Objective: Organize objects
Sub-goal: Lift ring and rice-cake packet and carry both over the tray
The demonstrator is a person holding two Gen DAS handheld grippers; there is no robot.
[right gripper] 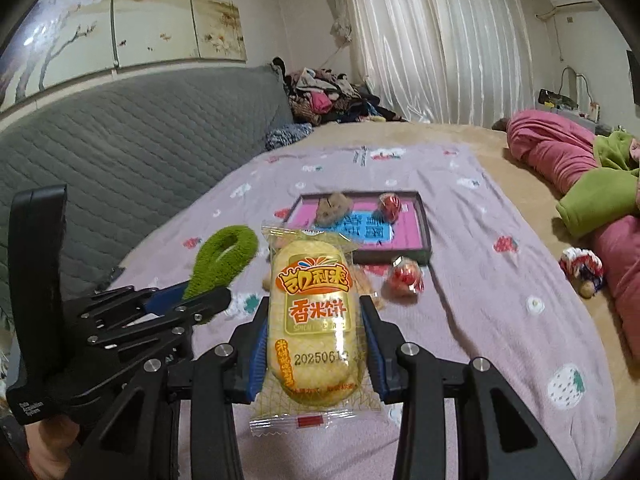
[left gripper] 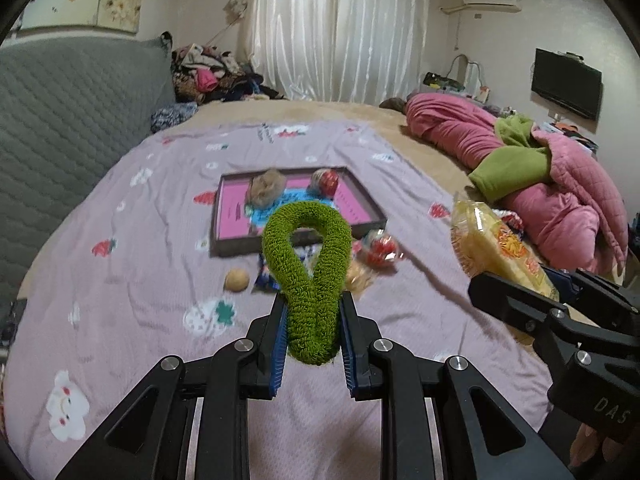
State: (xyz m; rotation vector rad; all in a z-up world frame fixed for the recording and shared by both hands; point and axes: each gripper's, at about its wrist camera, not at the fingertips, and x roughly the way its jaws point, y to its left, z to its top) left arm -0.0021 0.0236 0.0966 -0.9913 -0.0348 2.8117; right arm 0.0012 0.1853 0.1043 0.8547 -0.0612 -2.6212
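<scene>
My left gripper [left gripper: 313,312] is shut on a green fuzzy loop [left gripper: 308,256], which stands up from the jaws above the bed. My right gripper [right gripper: 314,322] is shut on a yellow rice cracker packet [right gripper: 314,312], also held above the bed. Each gripper appears in the other's view: the right gripper's packet [left gripper: 496,248] at the right, the green loop [right gripper: 224,256] at the left. Ahead lies a dark-framed tray [left gripper: 218,220] with a pink floor, holding a brown fluffy ball [left gripper: 266,190] and a red foil ball [left gripper: 326,182].
On the lilac sheet in front of the tray lie a second red foil ball [left gripper: 380,248], a small tan ball [left gripper: 237,280] and a blue wrapper [left gripper: 266,278]. A pink and green quilt [left gripper: 540,176] is piled at the right, a grey headboard [left gripper: 60,120] at the left.
</scene>
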